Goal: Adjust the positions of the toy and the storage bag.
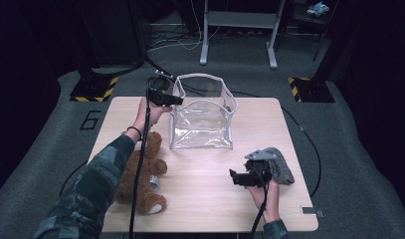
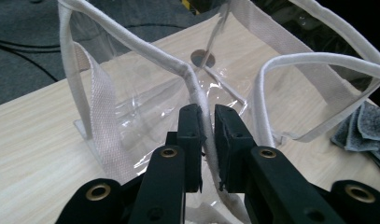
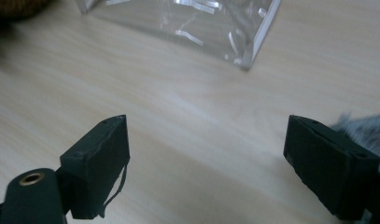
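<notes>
Pinching the white piped rim of the clear plastic tote bag [image 2: 145, 107], the left gripper [image 2: 205, 140] has its jaws nearly together, the trim caught between the pads. High view: that left gripper [image 1: 166, 97] is held at the bag's [image 1: 202, 122] upper left corner; the bag stands upright and open-mouthed at the middle of the far part of the light wood table [image 1: 210, 199].

The right gripper [image 3: 206, 163] has its jaws spread wide with nothing between them, bare tabletop below. Its right jaw sits just beside a fuzzy grey edge of the folded grey cloth [image 3: 360, 123]. The bag's near bottom corner [image 3: 243, 51] shows at the top of the right gripper view.

High view: right gripper [image 1: 247, 177] over the table's near right part, well apart from the bag; grey cloth [image 1: 280, 164] just behind it.

Brown teddy bear [image 1: 143, 177] lies at the near left of the table, beside the person's left sleeve [image 1: 90, 194].
</notes>
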Demonstrator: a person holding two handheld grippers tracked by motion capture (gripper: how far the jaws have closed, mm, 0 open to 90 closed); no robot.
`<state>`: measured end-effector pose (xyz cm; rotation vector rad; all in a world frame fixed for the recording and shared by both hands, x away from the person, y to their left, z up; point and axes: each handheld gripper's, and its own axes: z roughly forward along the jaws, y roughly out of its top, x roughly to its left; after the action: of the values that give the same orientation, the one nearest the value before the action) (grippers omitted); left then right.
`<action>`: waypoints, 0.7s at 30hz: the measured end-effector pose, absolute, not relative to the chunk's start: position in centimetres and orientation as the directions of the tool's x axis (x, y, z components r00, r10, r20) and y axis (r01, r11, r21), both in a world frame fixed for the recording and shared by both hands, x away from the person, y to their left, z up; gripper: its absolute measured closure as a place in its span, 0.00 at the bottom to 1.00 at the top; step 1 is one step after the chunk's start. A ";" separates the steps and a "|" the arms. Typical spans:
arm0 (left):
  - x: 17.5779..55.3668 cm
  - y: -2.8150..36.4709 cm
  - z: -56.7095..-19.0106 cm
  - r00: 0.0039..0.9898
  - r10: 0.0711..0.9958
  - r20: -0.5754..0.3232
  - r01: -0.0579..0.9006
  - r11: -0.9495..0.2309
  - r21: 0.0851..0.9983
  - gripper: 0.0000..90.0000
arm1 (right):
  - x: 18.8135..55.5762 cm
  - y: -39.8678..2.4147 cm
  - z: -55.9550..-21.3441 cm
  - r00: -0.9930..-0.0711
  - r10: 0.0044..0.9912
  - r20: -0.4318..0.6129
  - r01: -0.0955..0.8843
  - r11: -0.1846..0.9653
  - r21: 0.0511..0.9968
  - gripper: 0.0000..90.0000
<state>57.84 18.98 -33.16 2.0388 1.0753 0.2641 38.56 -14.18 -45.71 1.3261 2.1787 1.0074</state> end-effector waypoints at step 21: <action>59.1 21.1 -33.9 0.496 0.858 -0.136 0.647 -0.260 0.717 0.48 | 48.1 -13.0 -36.9 -0.469 0.876 0.113 0.581 0.210 0.786 0.17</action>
<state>59.14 21.12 -33.89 2.0016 1.2347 0.3642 48.15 -12.98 -36.88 1.3592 2.1334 1.1395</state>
